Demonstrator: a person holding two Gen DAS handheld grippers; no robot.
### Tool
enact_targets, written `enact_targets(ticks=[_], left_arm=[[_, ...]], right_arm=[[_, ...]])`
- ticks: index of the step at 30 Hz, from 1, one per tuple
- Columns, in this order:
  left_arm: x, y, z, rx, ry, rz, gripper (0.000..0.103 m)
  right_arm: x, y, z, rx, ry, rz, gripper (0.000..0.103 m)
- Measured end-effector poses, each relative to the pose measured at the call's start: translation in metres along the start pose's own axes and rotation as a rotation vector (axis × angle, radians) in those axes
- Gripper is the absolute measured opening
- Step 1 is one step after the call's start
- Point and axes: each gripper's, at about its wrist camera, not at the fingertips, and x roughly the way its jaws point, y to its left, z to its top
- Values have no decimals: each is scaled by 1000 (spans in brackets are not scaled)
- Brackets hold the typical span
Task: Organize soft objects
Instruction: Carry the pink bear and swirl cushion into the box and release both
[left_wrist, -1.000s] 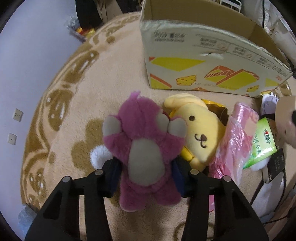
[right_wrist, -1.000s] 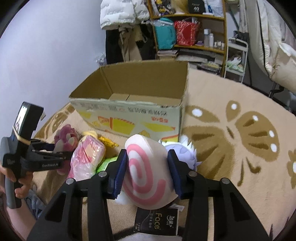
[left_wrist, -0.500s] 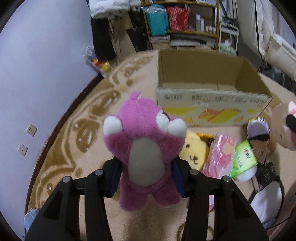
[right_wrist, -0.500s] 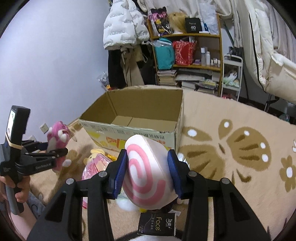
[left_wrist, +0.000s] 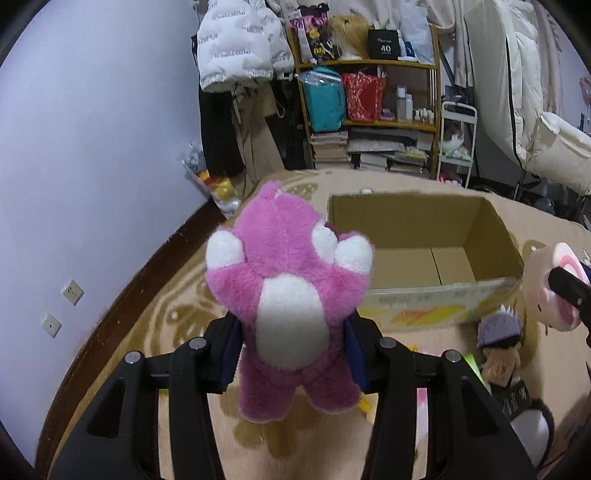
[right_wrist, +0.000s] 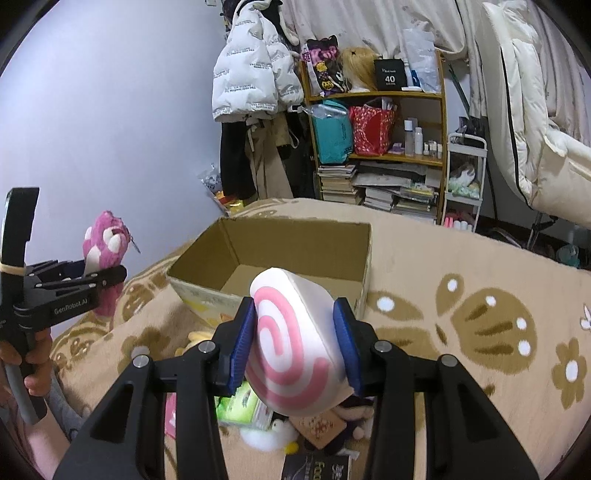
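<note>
My left gripper is shut on a pink plush bear with white paws and belly, held up in the air to the left of the open cardboard box. My right gripper is shut on a white plush cushion with a pink swirl, held in front of the box. The box looks empty inside. The bear and left gripper also show at the left of the right wrist view. The swirl cushion shows at the right edge of the left wrist view.
On the beige patterned carpet below lie a purple-haired doll, a green packet, a yellow plush and a black packet. A shelf with books and bags stands behind the box. A wall is at the left.
Both grippers have risen from the carpet with their toys. The bear and the swirl cushion now sit above box height, and the box interior has come into view.
</note>
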Motion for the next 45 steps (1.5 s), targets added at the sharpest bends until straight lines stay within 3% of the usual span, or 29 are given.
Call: enact_targets(ticks=[4, 11, 22, 40, 45], left_arm=[[5, -1, 18, -24, 8, -37, 47], [11, -7, 44, 15, -2, -33, 47], [24, -15, 79, 40, -50, -49, 47], [85, -49, 71, 78, 43, -175, 48], [102, -58, 61, 96, 100, -151, 56]], right_arm=[[9, 0, 12, 0, -17, 1, 45], [19, 4, 40, -78, -51, -36, 45], [48, 7, 72, -109, -73, -10, 45], [108, -2, 49, -32, 65, 54, 48], [115, -8, 43, -13, 95, 51, 51]])
